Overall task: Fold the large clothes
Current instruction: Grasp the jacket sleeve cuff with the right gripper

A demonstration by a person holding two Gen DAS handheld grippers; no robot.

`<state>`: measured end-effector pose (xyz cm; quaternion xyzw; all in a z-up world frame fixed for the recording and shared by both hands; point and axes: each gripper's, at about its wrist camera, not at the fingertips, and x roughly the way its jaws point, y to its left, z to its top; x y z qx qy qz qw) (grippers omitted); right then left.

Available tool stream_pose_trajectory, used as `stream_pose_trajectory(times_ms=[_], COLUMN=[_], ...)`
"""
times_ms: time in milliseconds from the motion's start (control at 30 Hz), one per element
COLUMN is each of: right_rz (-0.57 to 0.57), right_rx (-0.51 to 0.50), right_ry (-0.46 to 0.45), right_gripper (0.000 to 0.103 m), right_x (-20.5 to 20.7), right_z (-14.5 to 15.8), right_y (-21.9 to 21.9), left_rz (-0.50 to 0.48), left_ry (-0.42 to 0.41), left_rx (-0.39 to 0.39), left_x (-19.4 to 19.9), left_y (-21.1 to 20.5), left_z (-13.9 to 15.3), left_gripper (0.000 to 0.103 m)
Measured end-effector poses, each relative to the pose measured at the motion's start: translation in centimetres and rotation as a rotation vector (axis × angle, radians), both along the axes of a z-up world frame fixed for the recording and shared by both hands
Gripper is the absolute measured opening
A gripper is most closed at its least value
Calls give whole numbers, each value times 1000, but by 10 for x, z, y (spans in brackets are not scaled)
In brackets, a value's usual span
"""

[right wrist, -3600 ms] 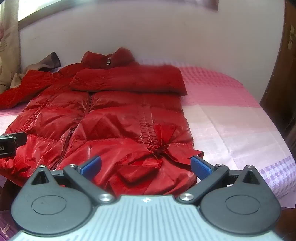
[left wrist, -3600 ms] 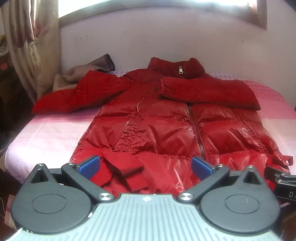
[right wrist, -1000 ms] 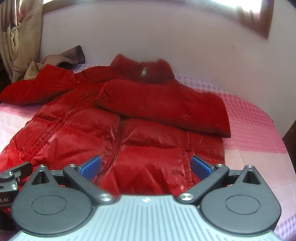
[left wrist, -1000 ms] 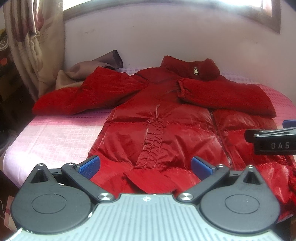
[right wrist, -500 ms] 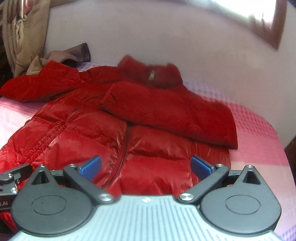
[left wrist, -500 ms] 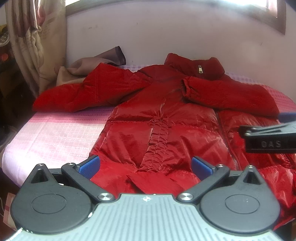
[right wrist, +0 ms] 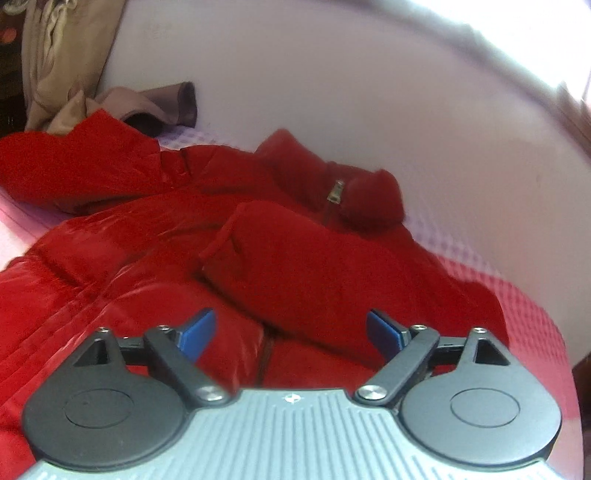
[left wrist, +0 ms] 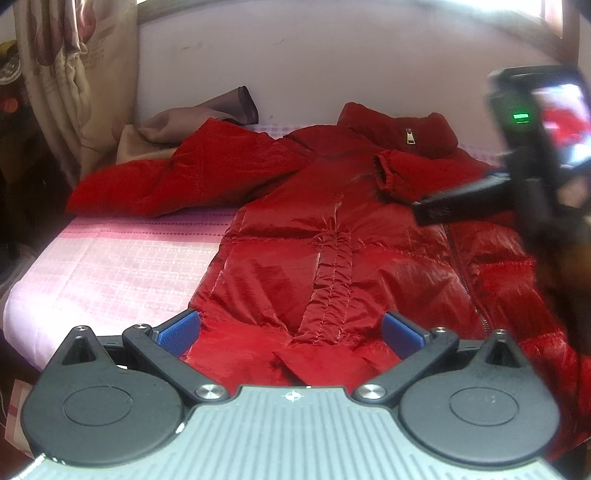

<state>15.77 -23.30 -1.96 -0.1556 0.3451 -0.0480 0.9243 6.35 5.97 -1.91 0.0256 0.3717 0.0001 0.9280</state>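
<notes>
Daylight from a window (left wrist: 532, 14) at the top blows out to white. The shiny red jacket (left wrist: 332, 251) shows glare streaks. The right wrist view is motion-blurred (edges curve, corners darken) throughout.

red quilted puffer jacket (left wrist: 332, 236): glossy, crinkled shell on the body; matt, softer-looking cloth on sleeves and collar; metal zip pull at 12 o'clock
pink checked bedsheet (left wrist: 122, 266): matt woven cloth
left gripper (left wrist: 291, 330): matt black plastic, ribbed grey plate, shiny metal screws
blue finger pads (right wrist: 197, 332): textured, rubbery-looking
beige curtain (left wrist: 74, 74): matt cloth
</notes>
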Motion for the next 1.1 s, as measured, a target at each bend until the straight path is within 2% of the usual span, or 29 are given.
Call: stream_pose_trajectory(times_ms=[100,200,233,267,300,333,367,433,567,700,800,900,967,1033,1100], right_rz=[19,25,29,32,33,25,17,6,-77,-271,-448,-591,-604,-509,-396], right_rx=[-110,-182,-193,-193,-176,-150,-132,-115,-95,-108,-111,-62,-23,3,35], right_ry=[-27,-9,-7,7,26,50,56,14,-139,-248,-245,-197,-197,-216,-194], right_gripper=[87,86,82,63,49,26,18,9,8,8,8,8,9,9,11], right_x=[21,40,45,50,55,60,62,56,18,-42,-85,-122,-142,-148,-139], right_z=[-12,-29,-34,-37,-39,-39,-38,-25,29,79,91,81,73,67,61], right_y=[11,17,16,13,8,1,-5,-24,-90,-187,-268,-331,-341,-317,-281], left_rz=[5,18,22,26,30,33,34,39,52,56,51,46,50,52,60], left_ry=[9,16,21,26,29,32,32,29,21,10,11,8,8,10,2], left_rx=[-3,2,1,1,3,6,9,10,13,19,30,46,58,58,60], left_x=[1,4,5,6,6,6,6,5,3,1,-1,-4,-4,-3,-2], left_y=[4,8,9,11,12,12,13,15,19,18,14,9,6,4,3], left_z=[-2,-5,-6,-6,-7,-7,-7,-7,-3,0,0,0,-1,0,2], left_gripper=[103,103,103,103,103,103,103,103,103,103,103,103,103,103,103])
